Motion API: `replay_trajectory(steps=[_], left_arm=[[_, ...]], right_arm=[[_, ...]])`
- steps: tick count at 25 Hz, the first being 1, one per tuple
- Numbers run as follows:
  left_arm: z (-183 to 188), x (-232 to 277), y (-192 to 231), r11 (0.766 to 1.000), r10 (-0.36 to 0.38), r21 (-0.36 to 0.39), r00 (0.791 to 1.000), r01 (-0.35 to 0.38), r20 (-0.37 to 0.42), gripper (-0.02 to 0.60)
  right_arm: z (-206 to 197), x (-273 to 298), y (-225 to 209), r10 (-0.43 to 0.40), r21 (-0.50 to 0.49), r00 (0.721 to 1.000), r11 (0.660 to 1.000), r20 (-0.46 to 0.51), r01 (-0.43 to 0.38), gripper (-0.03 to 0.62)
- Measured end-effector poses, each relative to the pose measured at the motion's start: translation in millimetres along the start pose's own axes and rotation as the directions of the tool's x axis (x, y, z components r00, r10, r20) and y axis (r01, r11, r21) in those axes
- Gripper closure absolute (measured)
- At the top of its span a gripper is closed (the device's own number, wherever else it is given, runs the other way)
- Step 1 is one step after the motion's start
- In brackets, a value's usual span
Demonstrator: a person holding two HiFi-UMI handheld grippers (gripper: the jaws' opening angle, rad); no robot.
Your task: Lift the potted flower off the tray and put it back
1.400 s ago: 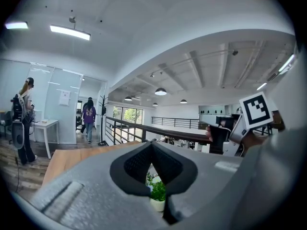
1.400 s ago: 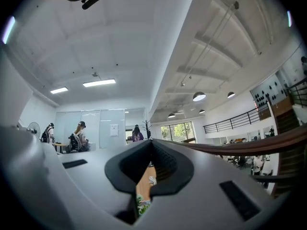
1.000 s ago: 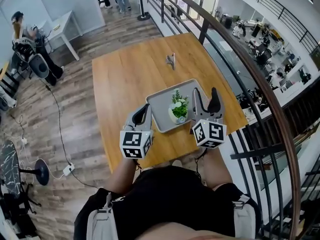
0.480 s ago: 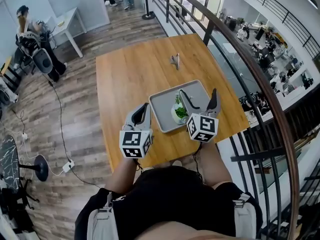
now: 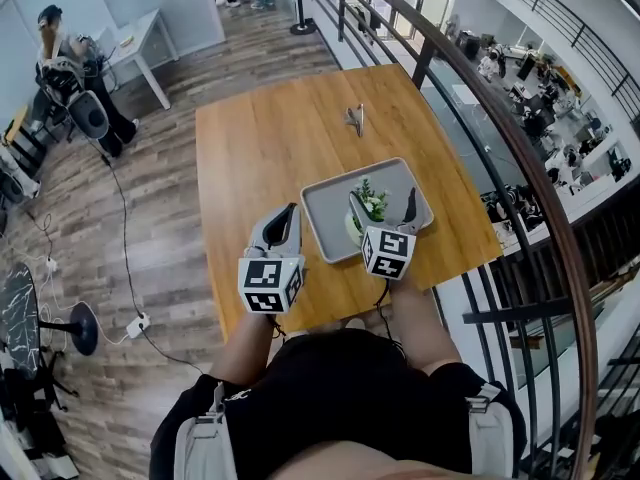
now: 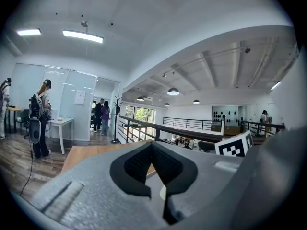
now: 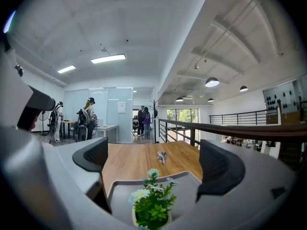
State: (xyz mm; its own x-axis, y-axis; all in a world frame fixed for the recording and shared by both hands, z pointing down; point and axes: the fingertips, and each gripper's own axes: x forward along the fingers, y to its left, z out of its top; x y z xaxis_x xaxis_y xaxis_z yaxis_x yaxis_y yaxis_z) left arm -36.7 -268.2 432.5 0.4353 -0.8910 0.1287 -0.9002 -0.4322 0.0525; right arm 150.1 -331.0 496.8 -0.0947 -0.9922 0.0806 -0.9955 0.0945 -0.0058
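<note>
Nearest you, your left tool (image 5: 287,224) hangs over the front of the bench (image 5: 250,138), left of the tray (image 5: 322,230). Its jaws are clenched together with nothing between them, as its own view (image 6: 152,145) shows.

Your right tool (image 5: 382,202) is released. Its jaws have just been opening, and they now stand wide on either side of the flower (image 5: 372,206) without touching it. From that tool's own view (image 7: 156,166), the flower (image 7: 152,202) sits low in the gap, on the tray (image 7: 189,182) close to its near rim. The pads line up with the leaves, and the pot shows only at the bottom edge.

That is the risk. Close at this height and you would likely pinch soft foliage, so the pot could slip or tip as you lift. Dropping lower brings its own hazard, since a jaw could catch the near rim and drag the whole tray. An off-centre squeeze may topple the pot.

Farther off, a small grey thing (image 5: 356,119) lies alone on the bench, well clear of the job.
</note>
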Motion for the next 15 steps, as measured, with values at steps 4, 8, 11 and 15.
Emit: replay_trajectory(steps=[4,8,11,15], left_arm=[[-3,1,1,1.0,0.006,0.001,1.0,-0.006,-0.01,0.569],[-5,2,3,1.0,0.006,0.008,1.0,-0.006,-0.024,0.569],[-6,3,4,1.0,0.01,0.013,1.0,-0.009,-0.03,0.569],[-7,3,5,1.0,0.016,0.022,0.999,-0.015,-0.039,0.569]], right_arm=[[-23,4,-1,0.0,0.008,0.999,1.0,-0.044,0.001,0.016],[-46,7,-1,0.006,0.029,0.996,1.0,-0.09,-0.003,0.016],[-65,9,-1,0.013,0.04,0.992,0.999,-0.124,-0.008,0.016],[-88,7,-2,0.013,0.043,0.986,0.999,-0.169,-0.006,0.016]])
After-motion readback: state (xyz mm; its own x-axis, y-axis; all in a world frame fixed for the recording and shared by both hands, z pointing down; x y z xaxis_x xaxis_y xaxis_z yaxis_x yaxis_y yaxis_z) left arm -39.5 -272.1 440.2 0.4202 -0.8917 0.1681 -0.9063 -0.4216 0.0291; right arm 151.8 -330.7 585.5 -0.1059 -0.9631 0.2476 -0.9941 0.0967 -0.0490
